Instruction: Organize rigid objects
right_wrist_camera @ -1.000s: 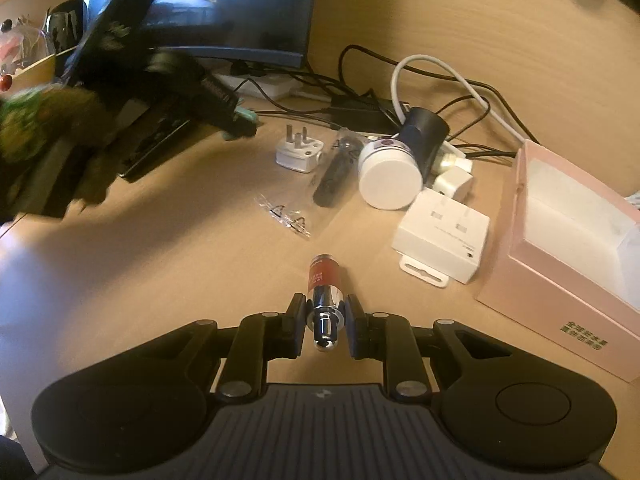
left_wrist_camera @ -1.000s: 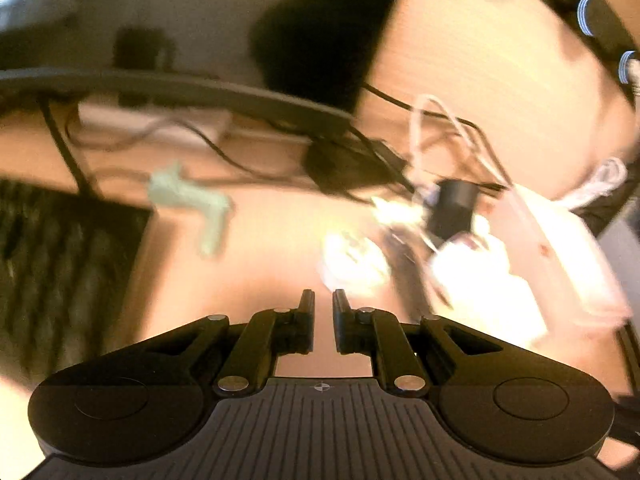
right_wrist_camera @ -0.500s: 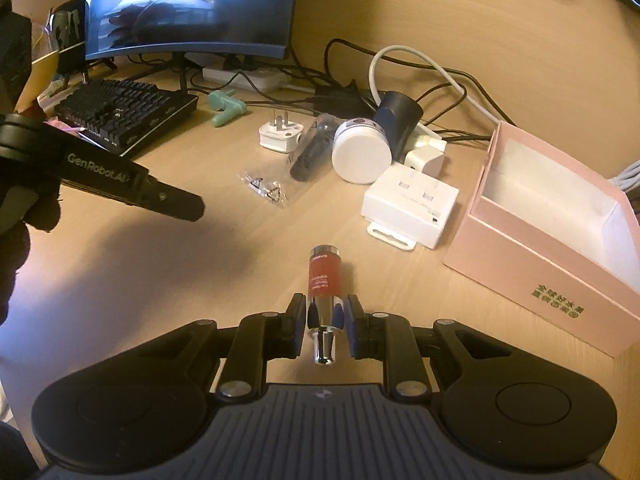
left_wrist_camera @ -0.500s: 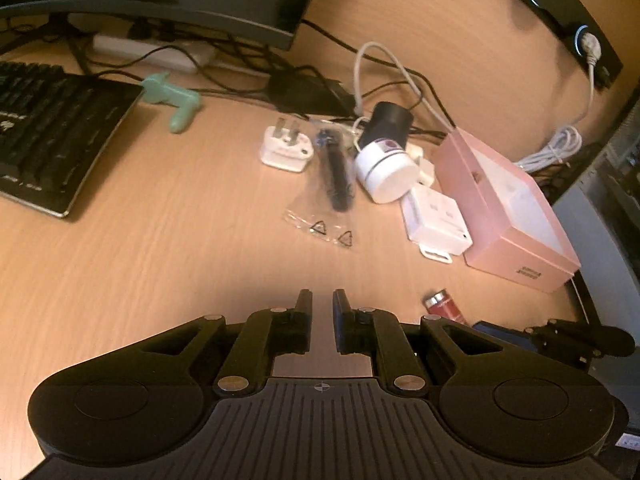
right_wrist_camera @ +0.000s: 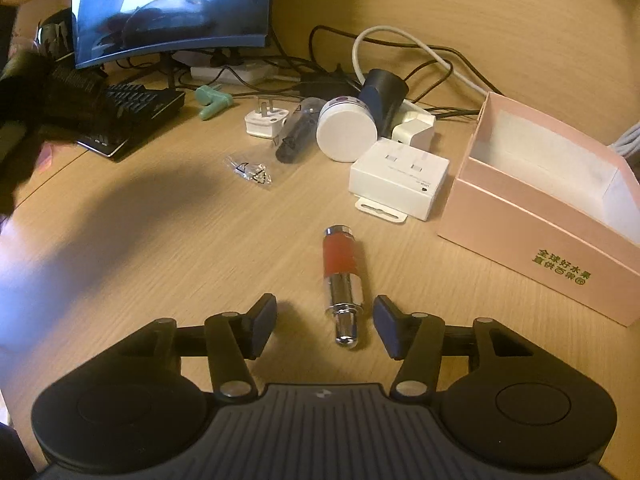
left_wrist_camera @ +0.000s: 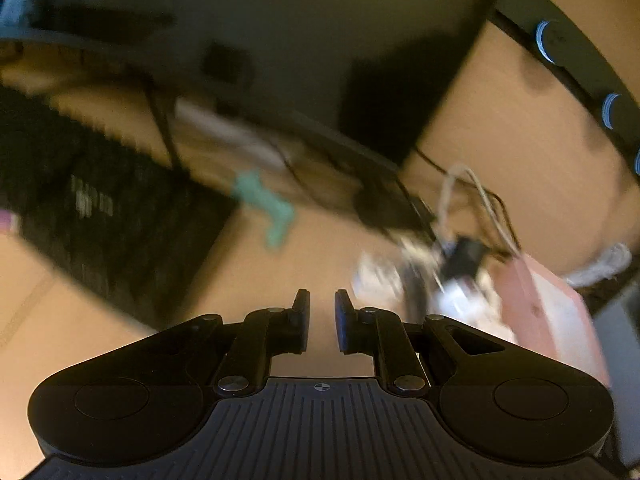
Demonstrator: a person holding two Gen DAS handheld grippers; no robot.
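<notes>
A red and chrome cylinder point(right_wrist_camera: 340, 256) lies on the wooden desk point(right_wrist_camera: 160, 248) between the fingers of my right gripper point(right_wrist_camera: 325, 304). Its jaws are opening, and neither pad touches the cylinder. To the right stands an open pink box point(right_wrist_camera: 520, 232), empty inside. The left wrist view is blurred by motion. There my left gripper point(left_wrist_camera: 322, 298) hangs above the desk, its jaws opening by a narrow gap with nothing between them. Ahead of it lie a green tool point(left_wrist_camera: 266, 204) and the pink box point(left_wrist_camera: 548, 308).
Behind the cylinder lie a white adapter box point(right_wrist_camera: 396, 180), a white round device point(right_wrist_camera: 346, 132), a white plug point(right_wrist_camera: 266, 122), a bagged black item point(right_wrist_camera: 294, 140), a small bag of screws point(right_wrist_camera: 250, 170) and cables. A keyboard point(right_wrist_camera: 132, 108) and monitor point(right_wrist_camera: 172, 4) stand at the back left.
My right gripper has let go of the cylinder, which now lies on the desk between the spread fingers. My left gripper has swung up and toward the keyboard and monitor.
</notes>
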